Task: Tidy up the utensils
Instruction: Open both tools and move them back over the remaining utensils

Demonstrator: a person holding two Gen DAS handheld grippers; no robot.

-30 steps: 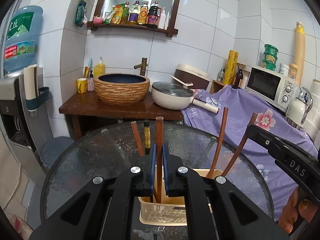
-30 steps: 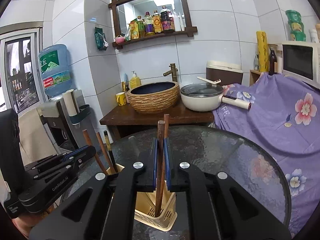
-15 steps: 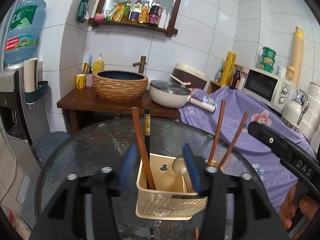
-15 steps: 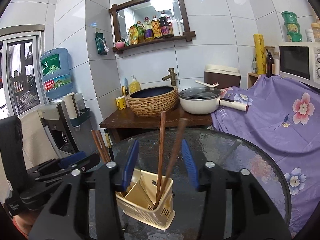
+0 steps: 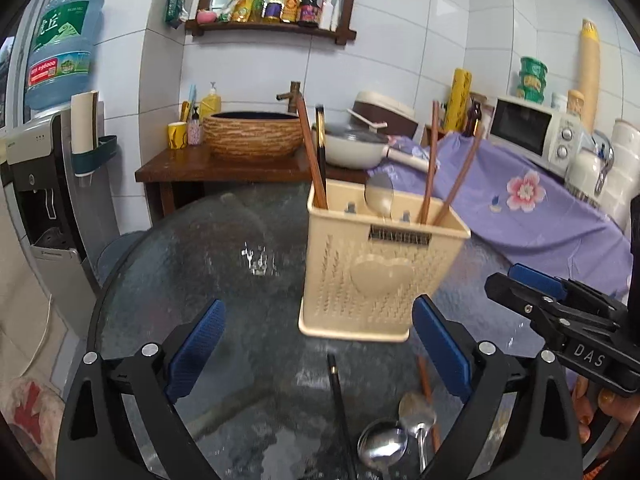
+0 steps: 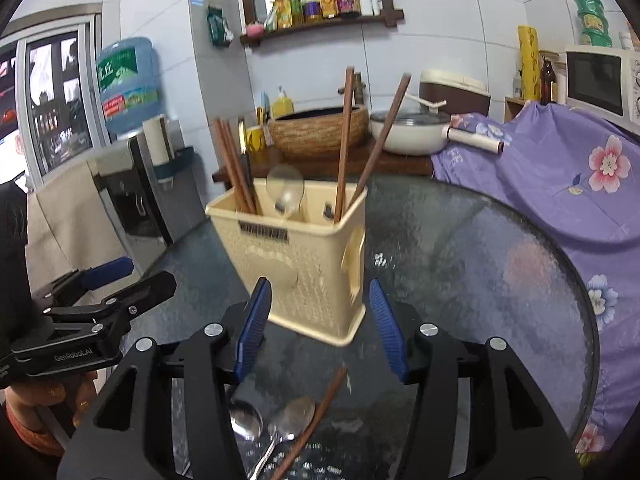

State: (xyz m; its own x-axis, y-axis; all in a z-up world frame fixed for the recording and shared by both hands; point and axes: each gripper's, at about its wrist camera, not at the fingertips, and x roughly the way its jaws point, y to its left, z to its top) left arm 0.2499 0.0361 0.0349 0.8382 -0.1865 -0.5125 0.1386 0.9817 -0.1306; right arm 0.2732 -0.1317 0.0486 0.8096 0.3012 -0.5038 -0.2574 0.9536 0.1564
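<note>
Plainly, both grippers hover low over the round glass table (image 5: 168,280) with nothing between their blue pads. At the bottom of the left wrist view the left gripper (image 5: 316,344) has its jaws spread wide; they have just been opening. The right gripper (image 6: 320,322) shows at the bottom of its own view with jaws parted about halfway, also just opened further, and empty. On its black body, at the right edge of the left view, white letters read "DAS". In the right wrist view, lower left, the left gripper's arm bears the print "GenRobot.AI".

The cream utensil holder (image 5: 376,276) stands upright at centre frame, a raised heart on its front wall. Brown chopsticks (image 5: 430,176) lean in its right compartment, more chopsticks (image 5: 312,160) stand at its left end, and a pale spoon (image 5: 379,196) rises from the middle.

On the glass at the bottom of the frame, nearer than the holder, lie two metal spoons (image 5: 384,444), a dark chopstick (image 5: 338,396) and a brown chopstick (image 6: 316,412).

At upper left a blue water bottle (image 5: 60,44) carries a green label with Chinese characters, too blurred to read. A microwave (image 5: 532,132) sits at right on a purple floral cloth (image 5: 520,216).
</note>
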